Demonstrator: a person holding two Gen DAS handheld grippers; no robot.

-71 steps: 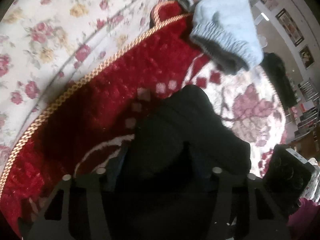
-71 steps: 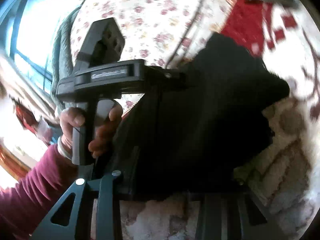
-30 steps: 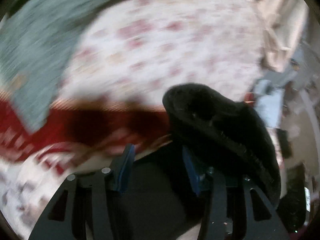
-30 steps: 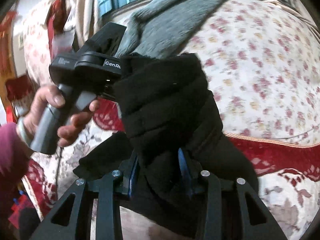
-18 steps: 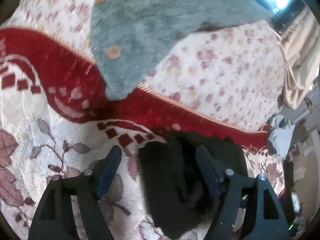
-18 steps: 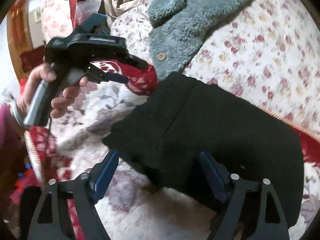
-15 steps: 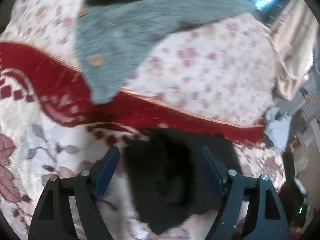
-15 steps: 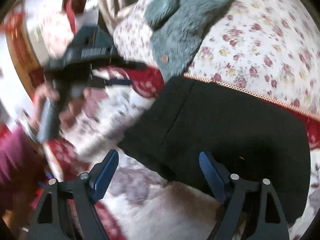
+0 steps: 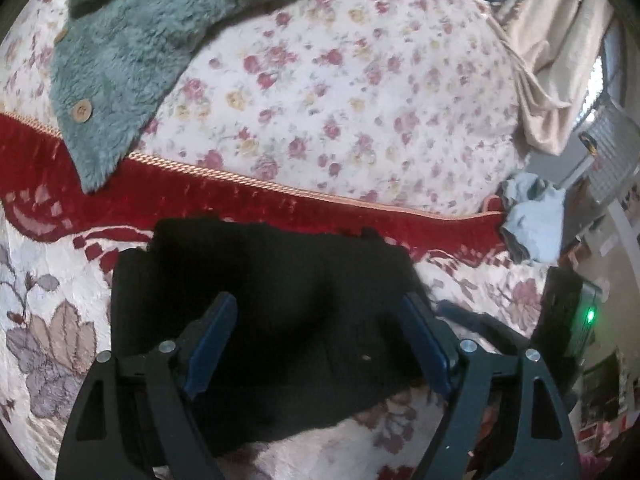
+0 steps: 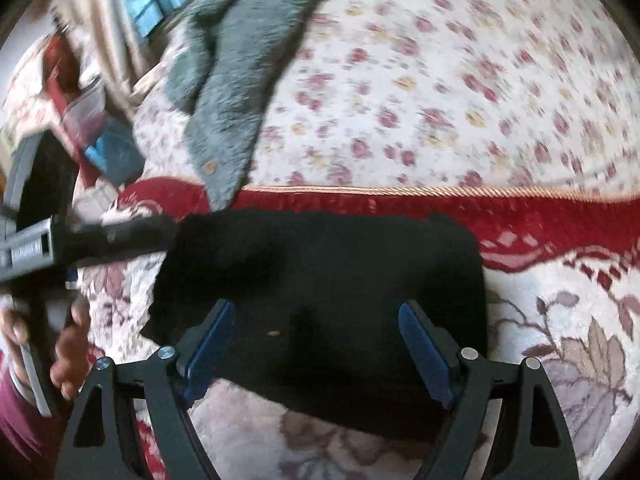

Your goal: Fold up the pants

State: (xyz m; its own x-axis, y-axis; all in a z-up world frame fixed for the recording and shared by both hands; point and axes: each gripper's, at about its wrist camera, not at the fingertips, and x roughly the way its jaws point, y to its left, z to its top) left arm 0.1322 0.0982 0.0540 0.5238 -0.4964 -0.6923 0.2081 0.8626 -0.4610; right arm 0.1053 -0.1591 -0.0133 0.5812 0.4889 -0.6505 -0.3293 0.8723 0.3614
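Observation:
The black pants [image 9: 276, 300] lie folded into a flat rectangle on the red and cream floral blanket [image 9: 48, 320]. They also show in the right wrist view [image 10: 328, 280]. My left gripper [image 9: 320, 316] is open and empty, hovering just above the pants with its blue pads apart. My right gripper [image 10: 320, 320] is open and empty too, above the near edge of the pants. The left gripper body [image 10: 36, 220], held in a hand, shows at the left of the right wrist view, beside the pants' left end.
A grey-green fleece jacket [image 9: 132, 36] with a wooden button lies at the back left on the rose-print bedspread [image 9: 360, 92]. A light blue knit garment [image 9: 532, 224] sits at the right end of the blanket. Curtains [image 9: 548, 52] hang at the back right.
Both grippers let go of the pants, which dropped onto the blanket as a folded rectangle. Both jaws opened wide and now hover over it.

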